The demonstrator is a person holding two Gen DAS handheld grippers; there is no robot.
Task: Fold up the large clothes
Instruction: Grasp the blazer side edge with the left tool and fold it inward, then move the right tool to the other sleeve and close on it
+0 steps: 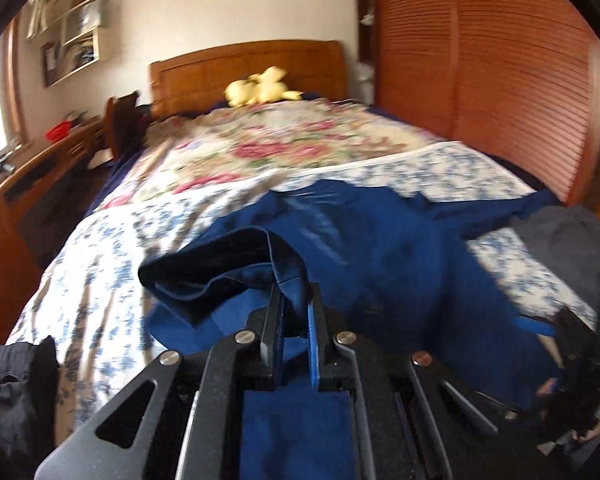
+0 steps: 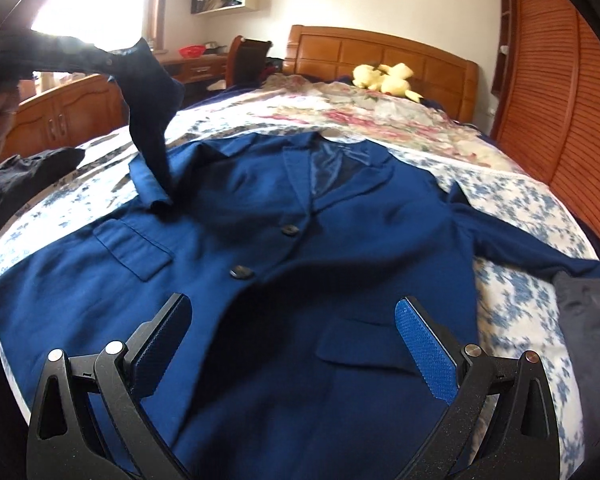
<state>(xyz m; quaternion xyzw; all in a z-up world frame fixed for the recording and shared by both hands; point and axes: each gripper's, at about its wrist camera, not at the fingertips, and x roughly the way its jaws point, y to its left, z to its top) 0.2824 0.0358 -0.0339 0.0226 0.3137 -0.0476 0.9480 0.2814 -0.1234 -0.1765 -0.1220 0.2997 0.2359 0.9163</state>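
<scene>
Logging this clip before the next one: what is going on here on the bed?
A person is folding a blue jacket spread face up on the bed. The left claw is shut on the jacket's sleeve cuff and holds it lifted above the jacket. The right claw hangs open over the jacket's lower front, gripping nothing. The other sleeve lies stretched out flat.

The left gripper [image 1: 296, 300] has its jaws pinched together on a fold of the blue jacket sleeve [image 1: 228, 264] and points downward. The right gripper [image 2: 296, 344] has its jaws spread wide with nothing between them, angled down above the jacket front.
</scene>
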